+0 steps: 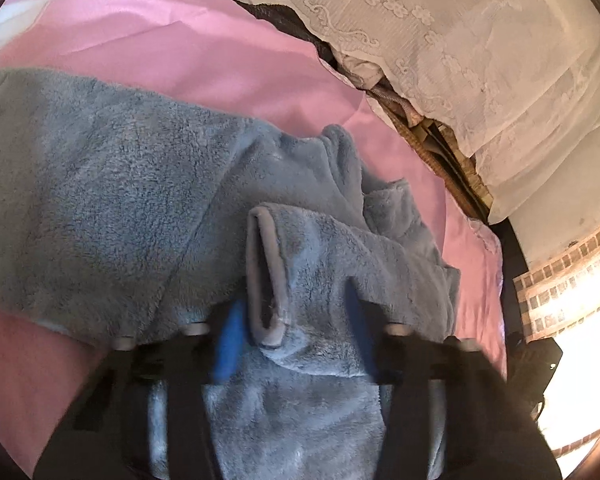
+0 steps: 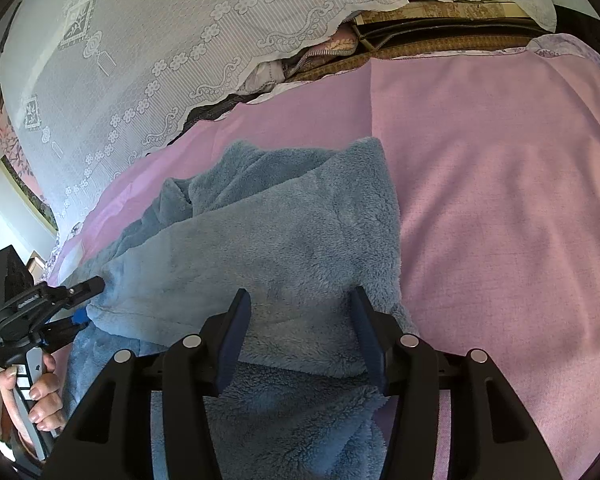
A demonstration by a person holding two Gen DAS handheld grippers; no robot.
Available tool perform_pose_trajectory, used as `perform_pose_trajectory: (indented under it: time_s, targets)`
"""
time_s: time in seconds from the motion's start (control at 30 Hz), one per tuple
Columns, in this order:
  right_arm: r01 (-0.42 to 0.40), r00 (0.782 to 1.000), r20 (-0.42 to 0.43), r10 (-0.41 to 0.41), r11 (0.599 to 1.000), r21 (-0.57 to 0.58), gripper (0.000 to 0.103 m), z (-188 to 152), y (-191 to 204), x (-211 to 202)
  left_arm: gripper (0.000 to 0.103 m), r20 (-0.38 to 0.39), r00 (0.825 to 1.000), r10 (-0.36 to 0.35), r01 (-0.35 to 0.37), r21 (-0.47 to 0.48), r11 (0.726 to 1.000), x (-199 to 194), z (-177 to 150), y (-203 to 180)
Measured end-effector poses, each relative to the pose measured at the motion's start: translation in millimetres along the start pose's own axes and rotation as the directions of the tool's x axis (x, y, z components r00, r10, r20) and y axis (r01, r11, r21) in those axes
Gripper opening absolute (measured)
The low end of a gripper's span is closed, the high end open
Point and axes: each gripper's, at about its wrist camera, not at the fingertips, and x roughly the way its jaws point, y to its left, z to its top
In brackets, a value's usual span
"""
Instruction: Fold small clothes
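— Starting at the left: state of the left gripper [image 1: 296, 304]?
— Nearly closed. Pinched on a bound cuff [image 1: 266, 272] of the blue fleece garment [image 2: 284, 232], with pile pressed against both pads. Gripped from below by a hand [image 2: 36, 396], seen at the left edge of the right wrist view.
— And further right, the right gripper [image 2: 300, 292]?
— About half open, yet clamped on a thick folded edge of the same garment, with fleece bunched between both pads.
— Place of the garment?
— Spread on a pink sheet [image 2: 500, 200], short of a white lace cloth [image 2: 160, 60] at the far side.
— Direction?
— Near edge strung from one gripper across to the other. Bulk stretched away from the right gripper toward the lace, ending in a peaked far corner. Cuff opening turned toward the left wrist camera, slit upright. True long axis hard to tell under the folds.
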Motion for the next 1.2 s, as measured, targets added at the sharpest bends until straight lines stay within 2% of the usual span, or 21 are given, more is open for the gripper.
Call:
perform_pose_trajectory:
  time_s: [0.03, 0.07, 0.17, 0.27, 0.43, 0.5, 0.6, 0.73, 0.83, 0.9, 1.0, 1.1, 1.2]
  targets:
    - [0.0, 1.0, 0.0, 0.0, 1.0, 0.0, 0.053, 0.0, 0.2, 0.0, 0.013, 0.004, 1.0, -0.004, 0.004, -0.003, 1.0, -1.0, 0.8, 1.5]
    - [-0.001, 1.0, 0.0, 0.001, 1.0, 0.0, 0.053, -0.1, -0.2, -0.2, 0.01, 0.014, 1.0, -0.008, 0.008, -0.01, 1.0, -2.9, 2.0, 3.6]
    - [-0.005, 1.0, -0.002, 0.005, 1.0, 0.003, 0.053, 0.5, -0.1, 0.0, 0.01, 0.043, 0.998, 0.038, -0.039, 0.003, 0.999, -5.8, 3.6, 5.8]
    - [-0.004, 1.0, -0.003, 0.004, 1.0, 0.008, 0.052, 0.8, 0.5, -1.4, 0.01, 0.022, 0.996, 0.091, -0.092, 0.019, 0.996, 2.6, -0.2, 10.6]
    - [-0.017, 0.998, 0.066, 0.011, 0.996, 0.092, 0.051, 8.9, -5.0, -18.3, 0.011, 0.029, 0.993, 0.111, -0.112, 0.035, 0.993, 3.1, -2.0, 12.2]
    - [0.017, 0.998, 0.057, -0.021, 0.997, 0.076, 0.051, 10.2, -6.2, -14.1, 0.011, 0.035, 0.992, 0.122, -0.124, 0.05, 0.991, 4.1, -3.3, 9.9]
    - [0.075, 0.997, -0.014, -0.074, 0.995, 0.07, 0.052, 5.7, -15.0, 7.9, 0.012, 0.037, 0.99, 0.133, -0.135, 0.067, 0.989, 6.3, -4.5, 8.9]
    - [0.052, 0.999, -0.009, -0.052, 0.994, 0.1, 0.057, 4.2, -20.1, 9.4, 0.012, 0.044, 0.989, 0.14, -0.143, 0.08, 0.986, 7.6, -5.5, 7.4]
    - [0.024, 1.0, 0.005, -0.025, 0.994, 0.109, 0.062, 3.9, -22.1, 8.1, 0.013, 0.051, 0.993, 0.105, -0.107, 0.052, 0.993, -1.1, -7.2, 11.0]
    - [0.002, 1.0, 0.012, -0.003, 0.992, 0.13, 0.063, 3.6, -26.9, 6.9, 0.022, 0.069, 0.993, 0.092, -0.095, 0.033, 0.995, -16.3, -9.1, 13.0]
    - [-0.034, 0.999, 0.019, 0.031, 0.987, 0.155, 0.065, 3.6, -33.0, 5.4, 0.038, 0.131, 0.982, 0.135, -0.141, 0.039, 0.989, -44.1, -12.2, 15.7]
    - [-0.054, 0.998, 0.023, 0.051, 0.986, 0.159, 0.069, 3.3, -33.7, 5.1, 0.045, 0.182, 0.974, 0.138, -0.134, -0.036, 0.99, -80.7, -14.8, 38.9]
    - [-0.065, 0.998, 0.026, 0.061, 0.985, 0.162, 0.07, 3.6, -34.1, 5.6, 0.045, 0.196, 0.97, 0.146, -0.125, -0.117, 0.985, -112.8, -16.0, 73.2]
